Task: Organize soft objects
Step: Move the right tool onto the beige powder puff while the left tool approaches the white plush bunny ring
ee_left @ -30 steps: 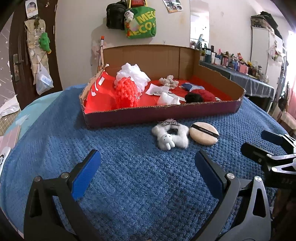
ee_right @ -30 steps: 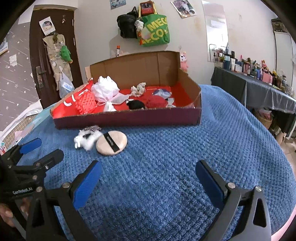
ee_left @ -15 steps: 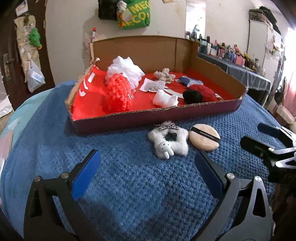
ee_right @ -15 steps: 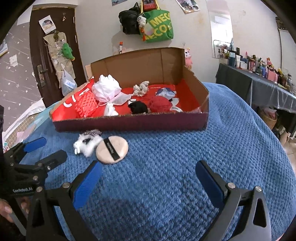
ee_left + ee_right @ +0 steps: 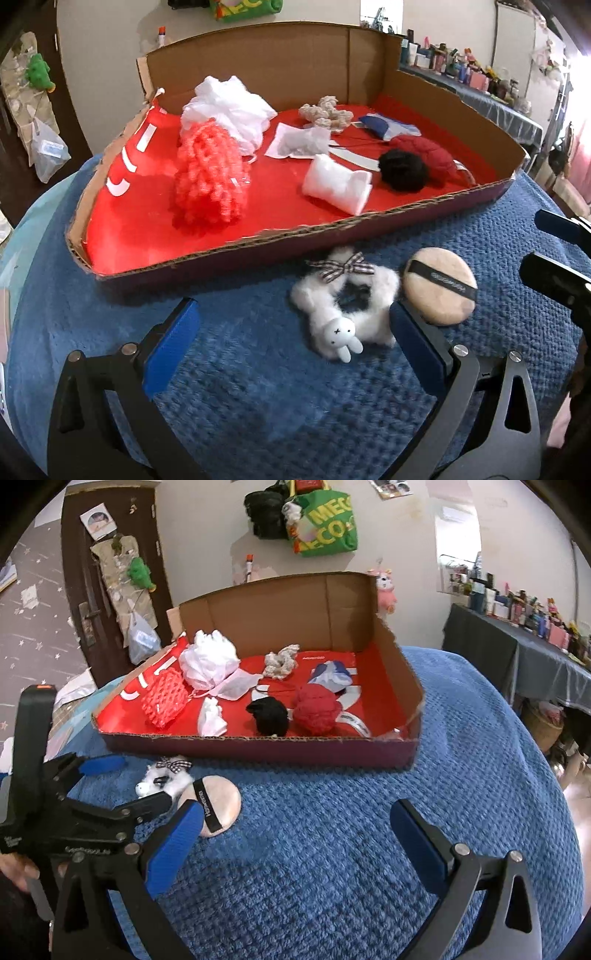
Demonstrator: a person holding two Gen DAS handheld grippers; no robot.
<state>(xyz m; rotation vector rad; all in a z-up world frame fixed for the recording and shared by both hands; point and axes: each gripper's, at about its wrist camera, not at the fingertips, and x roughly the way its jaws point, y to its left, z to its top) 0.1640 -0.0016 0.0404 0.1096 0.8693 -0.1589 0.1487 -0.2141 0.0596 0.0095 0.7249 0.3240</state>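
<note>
Seen from the left wrist, the left gripper (image 5: pixel 291 326) hangs low over the blue blanket (image 5: pixel 258 398) with its jaws spread wide and nothing between them. Just ahead, nearer the right-hand pad, lies the fluffy white scrunchie (image 5: pixel 345 308), a ring of fur with a striped bow and a small rabbit figure on its near edge. Touching or nearly touching its right side sits the round beige powder puff (image 5: pixel 439 291) with a black band across it. Both rest on the blanket just outside the front wall of the cardboard box (image 5: pixel 258 242), which already holds a coral mesh pouf (image 5: pixel 208 177) and other soft pieces. The scrunchie looks light and squashy; pinching across the fur ring should hold better than grabbing the smooth, hard-looking rabbit.

From the right wrist, the right gripper (image 5: pixel 293 823) also stands spread and empty, aimed at bare blanket right of the puff (image 5: pixel 214 805). The left gripper's frame (image 5: pixel 92 812) overlaps the scrunchie (image 5: pixel 166 777) here. The puff seems flat and yielding, likely easiest taken by its rim or under the band.
</note>
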